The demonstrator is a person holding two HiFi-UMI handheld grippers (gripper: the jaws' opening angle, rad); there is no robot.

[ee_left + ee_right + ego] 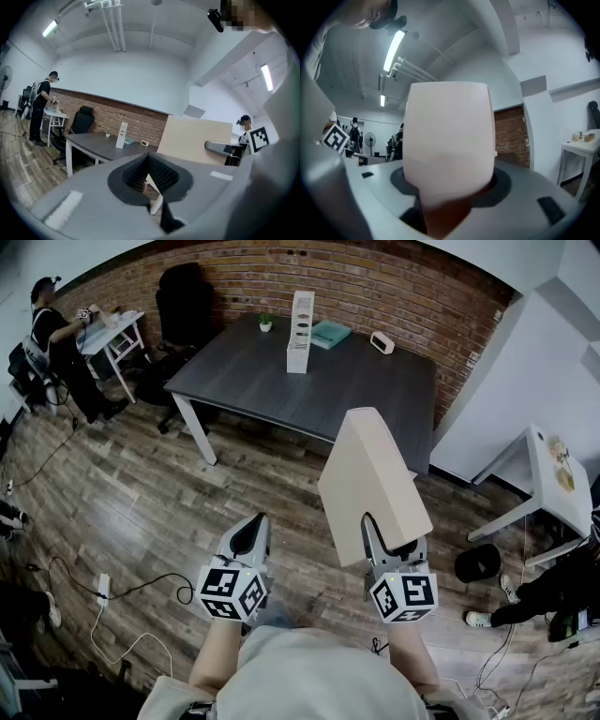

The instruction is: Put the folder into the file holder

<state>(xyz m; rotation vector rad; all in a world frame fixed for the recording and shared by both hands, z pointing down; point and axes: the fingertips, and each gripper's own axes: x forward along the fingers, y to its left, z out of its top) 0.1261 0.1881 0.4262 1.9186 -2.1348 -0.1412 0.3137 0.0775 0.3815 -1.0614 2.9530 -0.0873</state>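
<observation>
Holding the folder is my right gripper. Its jaws are pinched on the folder's near edge. The folder sticks up and away from the jaws and tips a little to the left. I think it is held by one end so that the free end can go into the slot first.

My left gripper is just to the left of the right one. Its jaws are pressed together with nothing between them. It is near the folder but does not touch it. I think it is waiting to help steady things later.

Below both grippers is only wood floor, so the folder is up in the air.

Far ahead of the grippers is a dark table. The file holder stands up straight on it, near the far edge. The folder is not in it yet, so the job is only begun.

I see nothing inside the file holder, but it is too far off to be sure. A teal book lies just to its right, and a small plant sits to its left.
</observation>
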